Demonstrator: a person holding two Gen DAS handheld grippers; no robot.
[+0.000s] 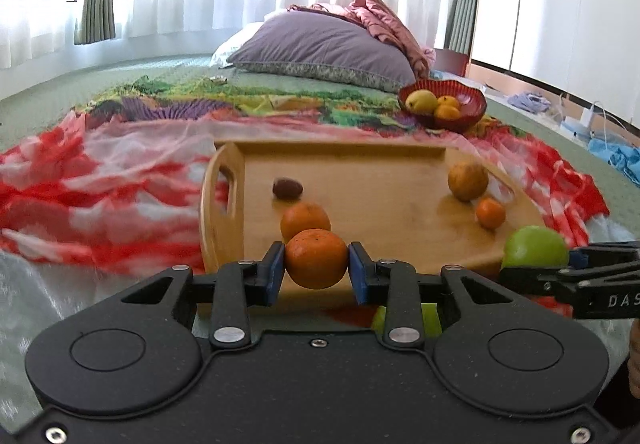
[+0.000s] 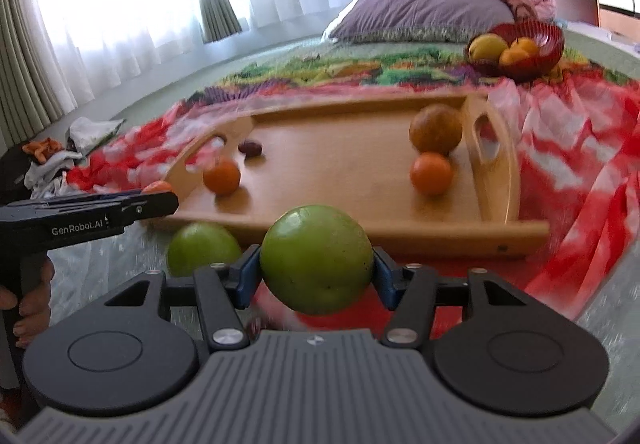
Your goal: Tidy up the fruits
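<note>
My left gripper [image 1: 316, 264] is shut on an orange mandarin [image 1: 316, 259], held just above the near edge of a wooden tray [image 1: 360, 164]. My right gripper [image 2: 316, 276] is shut on a green apple [image 2: 316, 270], in front of the tray's near rim. On the tray lie another mandarin [image 1: 305, 220], a dark small fruit [image 1: 287, 188], a brownish round fruit [image 1: 468, 180] and a small orange [image 1: 490, 213]. A second green apple [image 2: 202, 248] rests on the cloth before the tray. A red bowl [image 1: 468, 100] beyond the tray holds a yellow fruit and oranges.
The tray sits on a red and white cloth [image 1: 100, 196] spread over a bed. A purple pillow [image 1: 320, 44] and a pink blanket [image 1: 384, 16] lie at the back. Curtains hang along the window behind. A heap of clothes [image 2: 60, 152] lies at the left.
</note>
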